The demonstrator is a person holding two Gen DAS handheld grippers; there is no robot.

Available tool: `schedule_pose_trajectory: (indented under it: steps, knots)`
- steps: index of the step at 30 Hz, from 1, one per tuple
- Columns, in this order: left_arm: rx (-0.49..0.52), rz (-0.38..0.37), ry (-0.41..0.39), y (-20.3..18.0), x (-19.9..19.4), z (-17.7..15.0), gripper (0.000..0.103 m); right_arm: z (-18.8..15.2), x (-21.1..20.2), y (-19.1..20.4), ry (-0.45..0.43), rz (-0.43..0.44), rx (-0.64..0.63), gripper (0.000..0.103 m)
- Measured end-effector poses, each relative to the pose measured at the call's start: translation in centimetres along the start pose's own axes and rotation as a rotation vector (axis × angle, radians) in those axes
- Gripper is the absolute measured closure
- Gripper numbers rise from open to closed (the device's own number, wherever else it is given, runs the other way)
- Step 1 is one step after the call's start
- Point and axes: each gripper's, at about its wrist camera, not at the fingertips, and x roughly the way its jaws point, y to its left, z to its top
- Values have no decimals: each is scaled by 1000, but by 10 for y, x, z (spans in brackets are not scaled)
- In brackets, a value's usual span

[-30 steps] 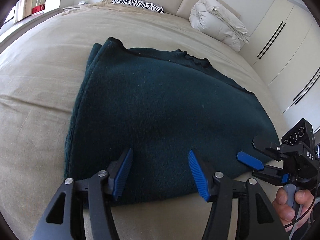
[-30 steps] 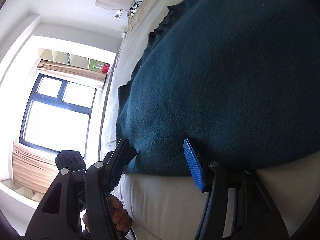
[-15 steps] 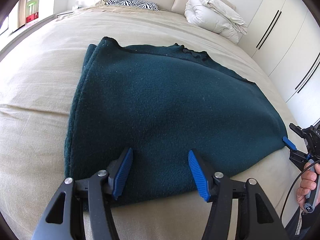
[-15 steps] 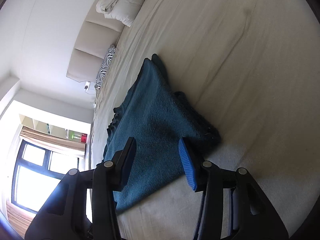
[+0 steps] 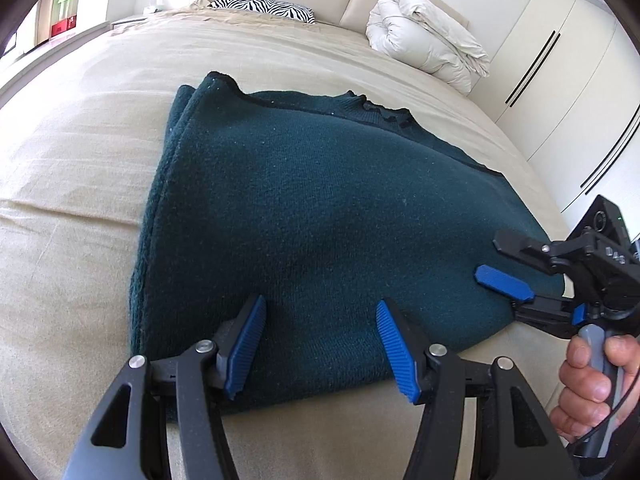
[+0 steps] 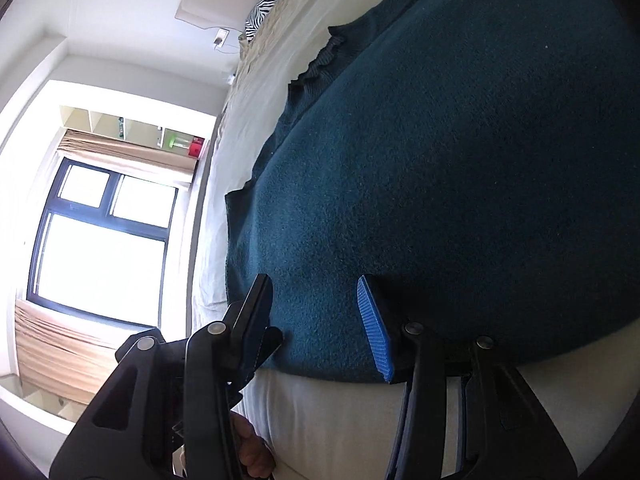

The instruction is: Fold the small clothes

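Note:
A dark teal knitted garment [image 5: 320, 200] lies folded flat on the beige bed [image 5: 80, 160]. My left gripper [image 5: 320, 344] hovers open over its near edge, and the blue pads touch no fabric. My right gripper [image 5: 488, 258], rolled on its side and held by a hand [image 5: 592, 380], sits at the garment's right corner. In the right wrist view, that gripper [image 6: 312, 284] has its jaws closing around the garment's [image 6: 440, 160] edge. The fabric lies between the pads, which stand apart and are not pressing on it.
A rolled white duvet [image 5: 424, 48] and a zebra pillow [image 5: 264, 6] lie at the headboard end. White wardrobe doors [image 5: 560, 80] line the right side. A bright window [image 6: 100, 240] is beyond the far side of the bed.
The right gripper swung out past the garment's right corner, then came back to that corner with its jaws a little narrower. The left gripper and the garment stayed put.

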Motion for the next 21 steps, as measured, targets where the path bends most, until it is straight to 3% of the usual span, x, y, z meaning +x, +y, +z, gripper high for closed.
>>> schedule_pose_trajectory:
  steps: [3,7,11,14,21]
  knots:
    - [-65,-32,-7,16,-18,0,47,-1,-14,-15,-24,27,29,63]
    - [-171,-31,-78,54,-57,0,47,5,-61,-35,-133,-42,46,61]
    - [-226,-26,-70,85,-64,10,46,12,-98,-47,-224,-44,100,58]
    - [-279,-125,-29,97,-54,16,43,10,-101,-33,-208,-2,68,58]
    - [-360,-236,72,106,-25,26,39,4,-83,6,-127,76,-1,58]
